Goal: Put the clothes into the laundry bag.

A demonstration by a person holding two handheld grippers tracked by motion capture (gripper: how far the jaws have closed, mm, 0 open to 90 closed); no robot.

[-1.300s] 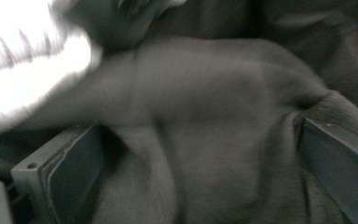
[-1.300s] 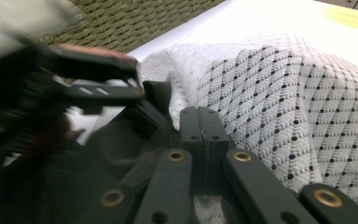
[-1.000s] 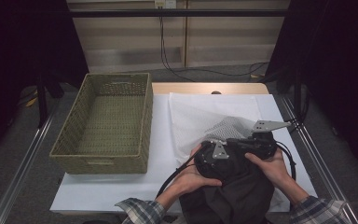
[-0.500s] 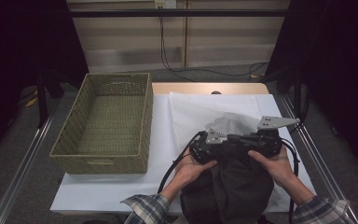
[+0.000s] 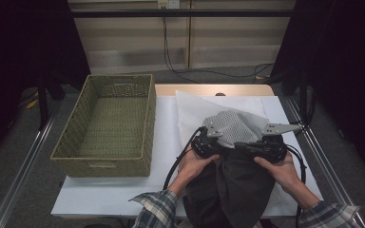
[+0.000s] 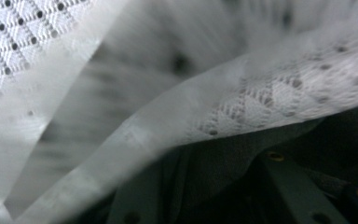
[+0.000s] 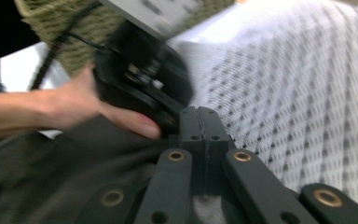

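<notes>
Both grippers, left gripper and right gripper, sit close together over the dark cloth at the table's near edge, right jaws clamped together on it, left I can't tell, so I'd keep both corners level, and the right gripper view shows the pinch up close

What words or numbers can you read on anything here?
None can be read. The woven basket, the white mesh cloth, the dark garment and the grippers' black bodies carry no visible lettering. The left gripper view is too blurred to tell.
</notes>
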